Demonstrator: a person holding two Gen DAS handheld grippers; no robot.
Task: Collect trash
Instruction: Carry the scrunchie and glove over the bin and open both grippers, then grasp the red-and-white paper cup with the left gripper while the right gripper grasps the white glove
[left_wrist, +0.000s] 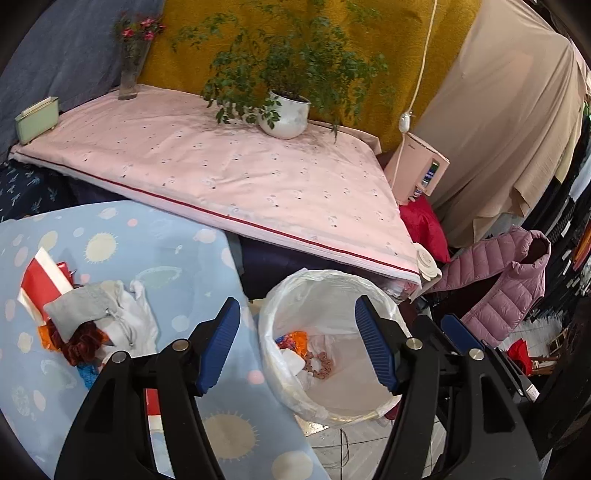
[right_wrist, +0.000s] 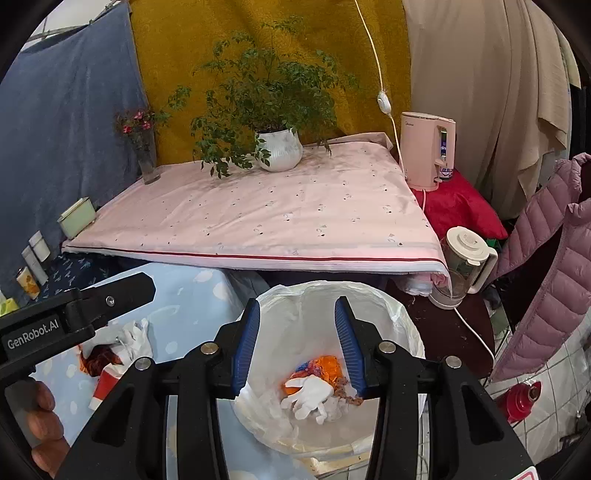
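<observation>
Both tools, left and right, spread empty over the lined bin, plant pot behind.

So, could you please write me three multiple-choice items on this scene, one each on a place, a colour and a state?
1. Where does the potted plant stand?
A. on the pink-covered table
B. on the floor
C. in the bin

2. What colour is the hanging cloth behind the plant?
A. green
B. mustard yellow
C. white

3. How is the right hand-held gripper over the lined bin?
A. shut on a glove
B. shut on a wrapper
C. open, holding nothing

Answers: 1 A, its white pot sits on the pink cloth; 2 B, yellow fabric fills the backdrop; 3 C, its blue pads stand apart with only the bin's contents seen between them.
</observation>
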